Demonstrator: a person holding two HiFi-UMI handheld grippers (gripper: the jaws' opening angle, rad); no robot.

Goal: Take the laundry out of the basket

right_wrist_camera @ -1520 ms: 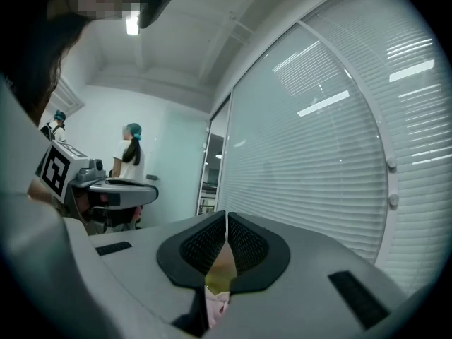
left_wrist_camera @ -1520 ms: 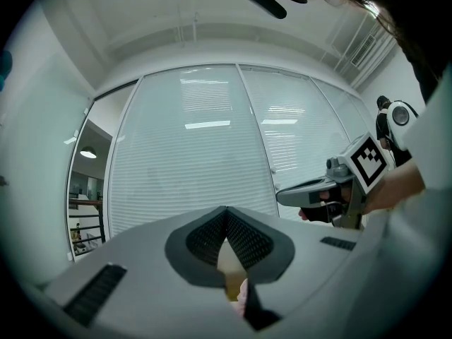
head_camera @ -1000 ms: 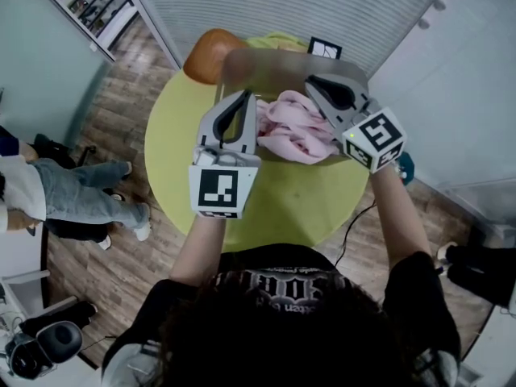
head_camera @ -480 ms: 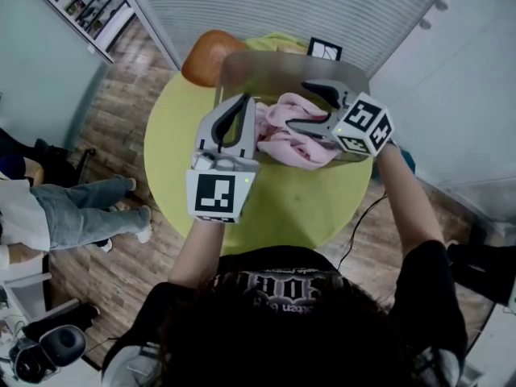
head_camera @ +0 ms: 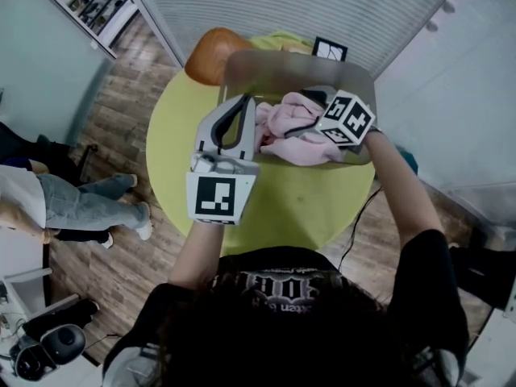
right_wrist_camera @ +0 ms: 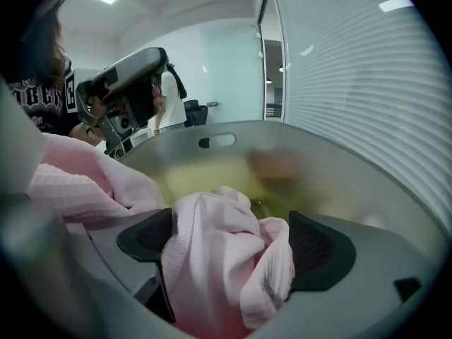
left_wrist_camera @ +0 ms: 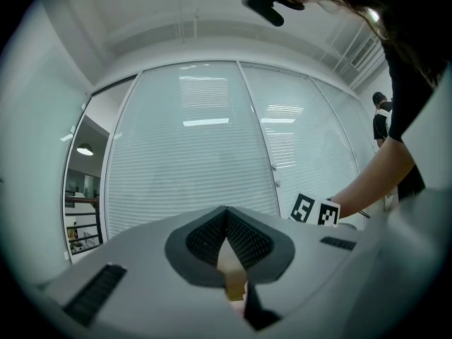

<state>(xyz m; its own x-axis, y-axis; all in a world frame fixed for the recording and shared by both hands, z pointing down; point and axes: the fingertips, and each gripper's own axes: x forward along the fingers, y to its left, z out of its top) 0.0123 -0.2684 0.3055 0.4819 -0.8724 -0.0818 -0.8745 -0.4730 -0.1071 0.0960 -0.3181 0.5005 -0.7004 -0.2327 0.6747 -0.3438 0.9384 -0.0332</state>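
A translucent grey basket (head_camera: 282, 59) stands on the round yellow table (head_camera: 298, 200) with pink laundry (head_camera: 278, 121) heaped inside. My right gripper (head_camera: 295, 113) reaches into the heap from the right. Its jaws are opening, and a bunched fold of the pink cloth (right_wrist_camera: 219, 260) fills the space between the pads (right_wrist_camera: 321, 249). The basket's far wall (right_wrist_camera: 339, 182) curves behind it. My left gripper (head_camera: 246, 99) is shut and points up beside the basket's left wall. Its tips (left_wrist_camera: 226, 214) meet, and a tan sliver shows in the slit below them; I cannot tell whether it holds anything.
An orange chair seat (head_camera: 211, 51) sits behind the table's far left. A black-and-white marker card (head_camera: 328, 49) stands behind the basket. A person in jeans (head_camera: 81, 204) is on the wooden floor at left. White blinds and cabinet doors close off the back and right.
My right gripper has swung left and down into the pink laundry, and its jaws have spread apart. The left gripper has stayed put. The person at left has shifted.
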